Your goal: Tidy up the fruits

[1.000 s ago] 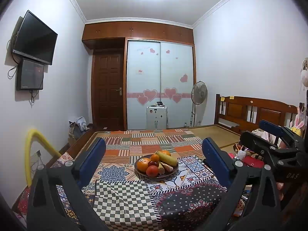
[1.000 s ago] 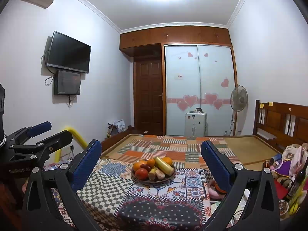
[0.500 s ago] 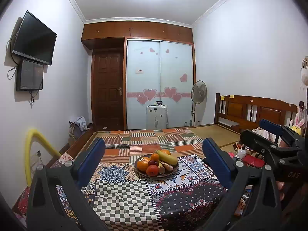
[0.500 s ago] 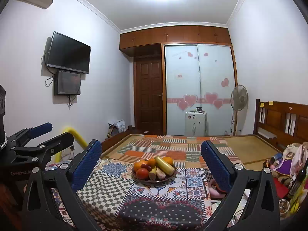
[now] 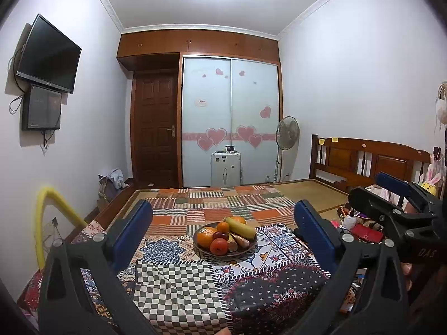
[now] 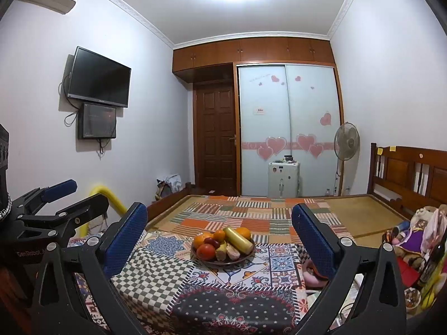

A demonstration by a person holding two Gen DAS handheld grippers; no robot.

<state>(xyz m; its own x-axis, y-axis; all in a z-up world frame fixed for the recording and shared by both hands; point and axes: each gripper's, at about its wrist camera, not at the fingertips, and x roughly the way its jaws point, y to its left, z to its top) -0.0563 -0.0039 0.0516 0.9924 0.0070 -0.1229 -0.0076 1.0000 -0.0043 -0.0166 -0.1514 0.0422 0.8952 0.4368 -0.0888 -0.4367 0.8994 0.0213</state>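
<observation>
On patchwork table [image 5: 178, 293] | fruit bowl [image 5: 225, 251] | rear orange [image 5: 240, 219] half-hidden

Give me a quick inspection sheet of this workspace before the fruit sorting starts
Surface: table under a patchwork tablecloth.
Job's things: fruit plate holds oranges, a banana, dark red fruit; heaped together.
Clutter: toys and bottles at the right.
Grippers: left gripper open, empty; right gripper open, empty; both short of the plate.
Cables: wires hang by the wall TV; on the table nothing seen.
Surroundings: bed, standing fan, wardrobe, door.
</observation>
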